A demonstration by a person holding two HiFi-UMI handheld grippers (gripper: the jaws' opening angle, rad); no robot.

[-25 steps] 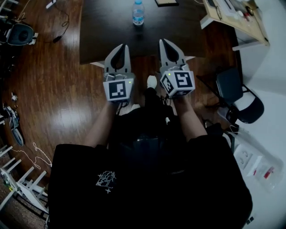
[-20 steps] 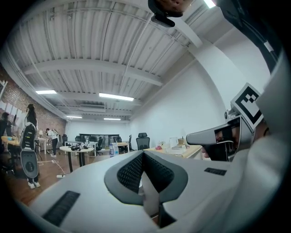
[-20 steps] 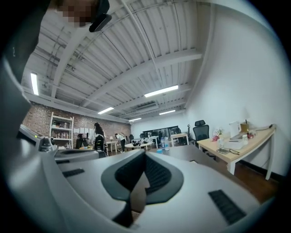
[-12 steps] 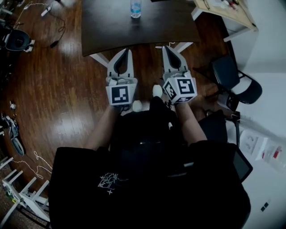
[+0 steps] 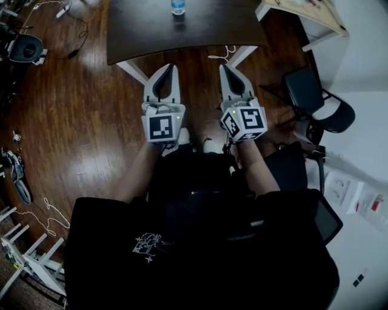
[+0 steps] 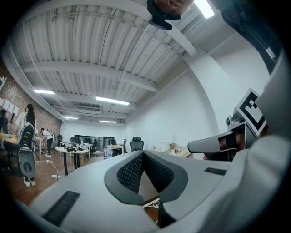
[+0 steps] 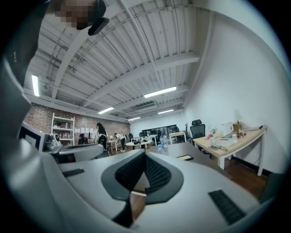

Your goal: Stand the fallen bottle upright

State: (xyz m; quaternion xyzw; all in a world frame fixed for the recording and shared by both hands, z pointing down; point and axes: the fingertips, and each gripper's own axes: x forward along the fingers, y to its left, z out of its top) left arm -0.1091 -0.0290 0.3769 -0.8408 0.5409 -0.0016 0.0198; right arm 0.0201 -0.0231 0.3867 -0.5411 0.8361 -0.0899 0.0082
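A clear water bottle (image 5: 177,6) with a blue label stands upright near the middle of the dark table (image 5: 200,33), at the top edge of the head view. Both grippers are held level over the wooden floor, well short of the table. My left gripper (image 5: 171,66) is shut with nothing in it, and so is my right gripper (image 5: 223,66). The left gripper view shows its closed tips (image 6: 143,152) with the bottle (image 6: 107,152) small and far off. In the right gripper view the closed tips (image 7: 145,153) point toward the distant bottle (image 7: 162,142).
A black office chair (image 5: 315,106) stands at the right and a light wooden desk (image 5: 303,9) at the top right. Cables and gear lie on the floor at the left (image 5: 21,45). A white rack (image 5: 24,254) sits bottom left. People stand far off (image 7: 100,134).
Both grippers have drawn back from the table together. The table and bottle have slid toward the top edge of the head view. The jaws stay shut.
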